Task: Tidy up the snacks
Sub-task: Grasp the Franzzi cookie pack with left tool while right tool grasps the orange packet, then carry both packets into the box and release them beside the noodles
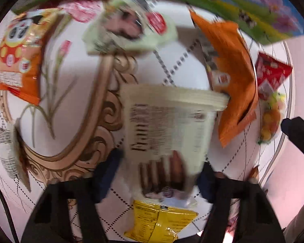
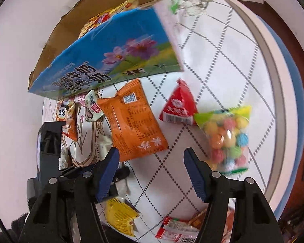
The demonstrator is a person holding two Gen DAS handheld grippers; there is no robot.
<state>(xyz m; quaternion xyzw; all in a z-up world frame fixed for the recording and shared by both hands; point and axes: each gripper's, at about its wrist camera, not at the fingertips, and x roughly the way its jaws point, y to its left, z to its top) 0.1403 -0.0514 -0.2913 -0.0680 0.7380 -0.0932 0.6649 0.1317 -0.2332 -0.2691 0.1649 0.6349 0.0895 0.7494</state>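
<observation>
The left claw [image 1: 160, 174] is straddling a blurred cream snack packet [image 1: 168, 129]; its blue fingers [image 1: 109, 174] are sitting at either side of the packet's lower end, but the blur is hiding whether they are pressing it. Just below that claw a yellow packet [image 1: 162, 222] is lying on the counter [image 1: 71, 93]; an orange packet [image 1: 233, 77] is lying up and to its right.

The right claw [image 2: 152, 172] is hanging apart over bare counter, nothing between its fingers. The orange packet is lying just ahead, nearest its left finger. A bag of coloured candy balls [image 2: 227, 139] is lying beside its right finger, a red triangular packet [image 2: 179, 107] further ahead, and a blue cardboard box [image 2: 111, 60] beyond.
</observation>
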